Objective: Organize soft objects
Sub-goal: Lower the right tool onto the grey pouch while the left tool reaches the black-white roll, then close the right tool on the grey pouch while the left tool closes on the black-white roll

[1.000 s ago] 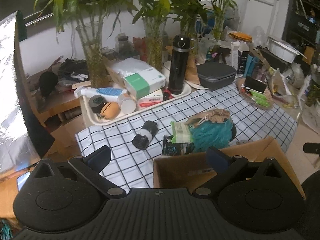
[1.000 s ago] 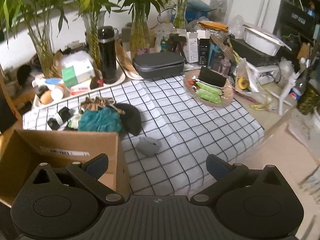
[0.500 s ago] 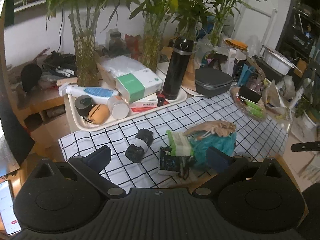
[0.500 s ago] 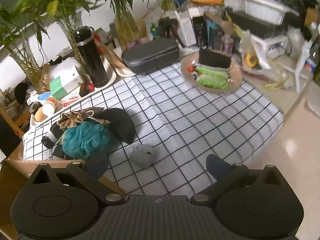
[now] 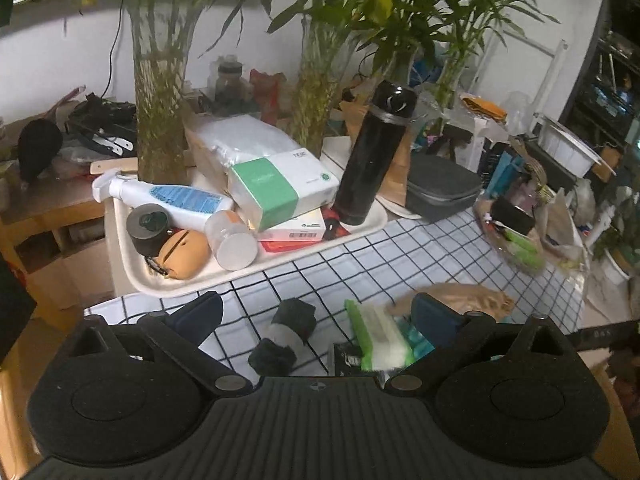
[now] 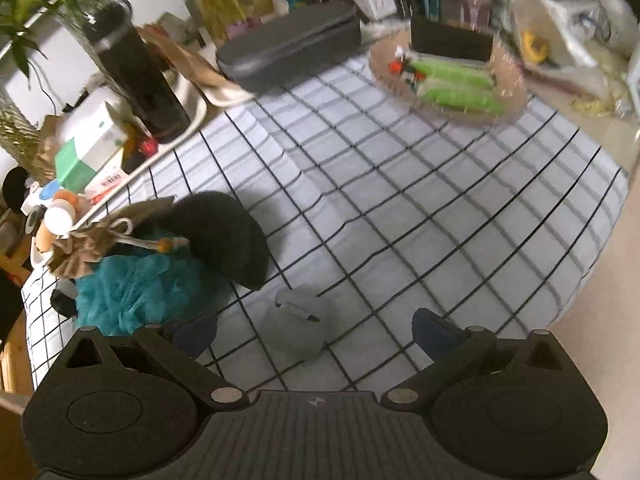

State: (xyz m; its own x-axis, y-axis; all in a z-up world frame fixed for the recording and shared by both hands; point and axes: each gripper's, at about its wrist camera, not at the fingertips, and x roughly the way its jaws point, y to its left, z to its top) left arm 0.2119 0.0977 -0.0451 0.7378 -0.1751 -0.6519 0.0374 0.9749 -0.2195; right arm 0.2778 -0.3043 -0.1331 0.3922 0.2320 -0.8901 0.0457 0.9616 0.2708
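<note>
Right gripper: the right gripper hangs low over the black-and-white checked tablecloth, fingers spread wide, nothing between them.
Target, by my reading: the small grey soft pouch lies on the cloth near its front edge, just ahead of the right gripper and a touch toward its left finger.
Key relation: the pouch sits almost inside the open gap; its long axis looks to run roughly fore-and-aft, tilted slightly, though blur makes that uncertain. A short drop forward and left should bracket it.
Left gripper: the left gripper is also spread and empty, above the cloth's left edge.
Under the left: a black rolled fabric bundle with a pale band lies between its fingers, long axis slanting away to the right.
Pile: teal mesh bath pouf, dark fuzzy pad and tan drawstring bag touch one another, left of the pouch.
Nearer hand: right for the pouch, left for the bundle.
Risk: the pouch may squash and slide on the loose cloth.
</note>
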